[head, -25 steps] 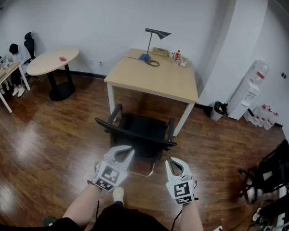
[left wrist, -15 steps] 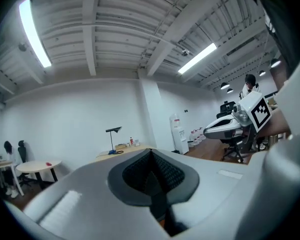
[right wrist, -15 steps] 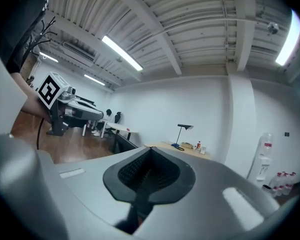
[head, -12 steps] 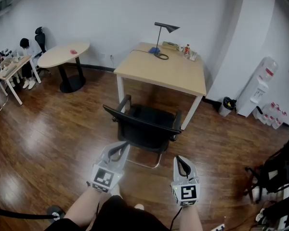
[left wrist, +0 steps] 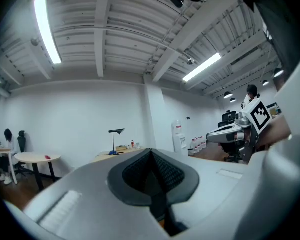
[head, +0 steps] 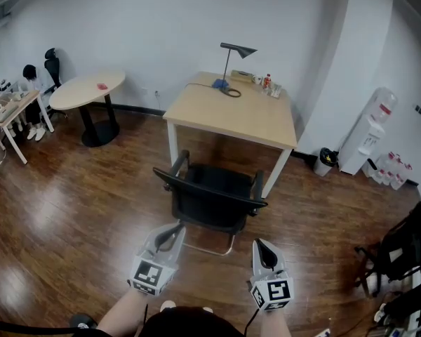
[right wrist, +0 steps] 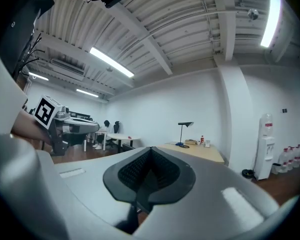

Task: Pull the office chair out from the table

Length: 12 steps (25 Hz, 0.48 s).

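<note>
I held both jaw pairs closed on nothing, the left gripper (head: 175, 229) and right gripper (head: 262, 244) near the office chair (head: 212, 201) but not touching its backrest. The chair stood just before the table (head: 231, 111). Its backrest hid most of the seat, and I couldn't tell whether the seat's front lay under the table's edge.

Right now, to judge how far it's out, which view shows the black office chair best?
The head view: the black office chair shows whole from above, before the light wooden table. Both gripper views look level over it: tabletop visible, chair little or not at all.
</note>
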Each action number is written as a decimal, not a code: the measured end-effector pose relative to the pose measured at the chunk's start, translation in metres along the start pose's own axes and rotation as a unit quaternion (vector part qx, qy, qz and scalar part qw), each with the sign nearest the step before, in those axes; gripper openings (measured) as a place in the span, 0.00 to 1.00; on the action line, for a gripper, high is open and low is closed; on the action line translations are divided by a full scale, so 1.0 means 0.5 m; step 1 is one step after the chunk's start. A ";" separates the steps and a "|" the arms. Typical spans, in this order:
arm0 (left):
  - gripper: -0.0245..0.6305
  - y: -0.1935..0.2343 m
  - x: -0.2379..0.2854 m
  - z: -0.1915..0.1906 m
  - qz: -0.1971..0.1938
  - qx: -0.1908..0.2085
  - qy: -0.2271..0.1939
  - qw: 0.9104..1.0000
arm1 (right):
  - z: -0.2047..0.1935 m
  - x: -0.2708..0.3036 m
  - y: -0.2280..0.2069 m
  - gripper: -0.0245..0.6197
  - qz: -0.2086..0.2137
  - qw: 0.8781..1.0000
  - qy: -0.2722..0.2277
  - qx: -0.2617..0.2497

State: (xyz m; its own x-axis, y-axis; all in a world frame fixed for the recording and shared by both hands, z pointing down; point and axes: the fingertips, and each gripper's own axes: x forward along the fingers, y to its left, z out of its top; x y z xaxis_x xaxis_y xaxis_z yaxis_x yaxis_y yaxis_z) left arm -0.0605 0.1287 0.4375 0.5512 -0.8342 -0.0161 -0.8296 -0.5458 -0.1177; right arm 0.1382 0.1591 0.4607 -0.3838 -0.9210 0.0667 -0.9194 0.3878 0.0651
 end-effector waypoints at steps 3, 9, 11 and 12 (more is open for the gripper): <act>0.04 0.030 -0.012 0.001 0.007 0.014 -0.004 1.000 | 0.007 0.015 0.019 0.05 0.002 1.000 -0.004 0.000; 0.04 0.068 -0.031 -0.016 -0.002 0.002 -0.001 1.000 | -0.001 0.032 0.065 0.05 0.007 1.000 0.006 -0.005; 0.04 0.080 -0.041 -0.009 -0.002 -0.011 -0.010 1.000 | 0.003 0.032 0.075 0.05 0.007 1.000 0.005 -0.004; 0.04 0.085 -0.046 -0.008 -0.001 -0.010 -0.012 1.000 | 0.006 0.031 0.078 0.05 0.006 1.000 0.004 -0.002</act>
State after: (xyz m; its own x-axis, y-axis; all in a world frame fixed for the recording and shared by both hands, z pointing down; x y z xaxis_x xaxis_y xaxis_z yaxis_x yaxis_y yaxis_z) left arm -0.1089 0.1243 0.4366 0.5553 -0.8307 -0.0398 -0.8295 -0.5498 -0.0980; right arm 0.0961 0.1598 0.4615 -0.3945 -0.9158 0.0751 -0.9143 0.3994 0.0677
